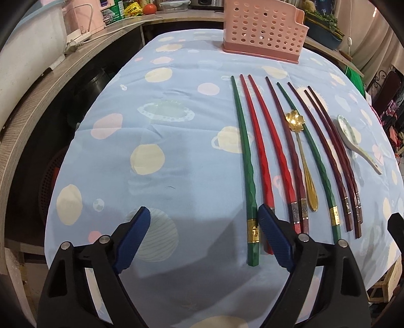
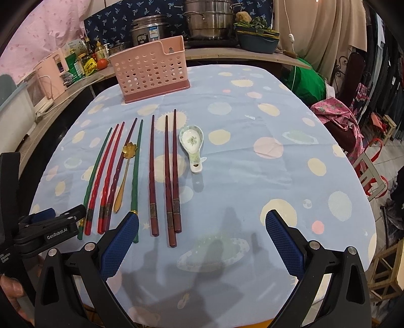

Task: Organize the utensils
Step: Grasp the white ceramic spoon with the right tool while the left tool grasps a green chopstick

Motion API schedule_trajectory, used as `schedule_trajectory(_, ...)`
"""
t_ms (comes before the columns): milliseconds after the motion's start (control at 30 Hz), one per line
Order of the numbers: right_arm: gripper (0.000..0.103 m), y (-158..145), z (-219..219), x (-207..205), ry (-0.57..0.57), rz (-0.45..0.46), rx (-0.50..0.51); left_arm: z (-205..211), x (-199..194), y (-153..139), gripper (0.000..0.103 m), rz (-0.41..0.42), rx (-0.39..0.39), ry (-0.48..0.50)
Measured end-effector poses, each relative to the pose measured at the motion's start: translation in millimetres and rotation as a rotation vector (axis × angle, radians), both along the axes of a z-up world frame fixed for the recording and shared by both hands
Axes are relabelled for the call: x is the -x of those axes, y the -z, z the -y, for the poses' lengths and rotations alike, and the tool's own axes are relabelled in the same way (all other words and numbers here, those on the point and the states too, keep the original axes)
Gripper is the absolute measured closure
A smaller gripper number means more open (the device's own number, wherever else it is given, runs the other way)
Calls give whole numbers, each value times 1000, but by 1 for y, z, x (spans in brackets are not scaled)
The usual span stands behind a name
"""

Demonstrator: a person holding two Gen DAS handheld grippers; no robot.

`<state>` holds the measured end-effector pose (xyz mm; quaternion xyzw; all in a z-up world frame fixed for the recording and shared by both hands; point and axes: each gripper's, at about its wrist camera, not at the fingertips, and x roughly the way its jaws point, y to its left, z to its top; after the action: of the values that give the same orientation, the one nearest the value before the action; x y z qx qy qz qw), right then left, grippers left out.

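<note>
Several chopsticks lie side by side on the blue spotted tablecloth (image 1: 176, 156): green chopsticks (image 1: 243, 161), red chopsticks (image 1: 262, 151) and dark maroon chopsticks (image 2: 173, 176). A gold flower spoon (image 1: 300, 151) lies among them and a white ceramic spoon (image 2: 193, 143) lies to their right. A pink perforated utensil holder (image 1: 262, 27) stands at the table's far side and also shows in the right wrist view (image 2: 151, 68). My left gripper (image 1: 202, 214) is open, its right finger over the near ends of the leftmost chopsticks. My right gripper (image 2: 202, 222) is open and empty, right of the chopsticks' near ends.
A wooden counter (image 1: 38, 96) curves around the table's left and back, carrying bottles, a tomato (image 2: 102, 63), steel pots (image 2: 209, 22) and a planter (image 2: 257, 37). Chairs and cloth (image 2: 338, 118) stand at the right.
</note>
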<state>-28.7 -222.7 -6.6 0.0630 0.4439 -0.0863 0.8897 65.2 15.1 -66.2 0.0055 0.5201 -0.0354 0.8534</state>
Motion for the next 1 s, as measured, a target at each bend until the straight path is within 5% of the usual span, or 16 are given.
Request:
schedule_trajectory(67,7,-1,2,-4,-1,2,-3,1,0,0,35,-5,10,10)
schedule_trajectory(200,9,-6,8,-19,0,33,-17,6,0,-1,43,-3,2,34)
schedule_trajectory(467,49,7,33,-69,10,4,-118,13,-4,-4,86,-4,26,80)
schedule_trajectory(633,75,24,40,-89,2,-40,-205,15,-6,-4,87,-1,18,86)
schedule_trajectory(1000,92,43,42,-91,-2,-69,-249,15,-7,-4,87,2,12,88)
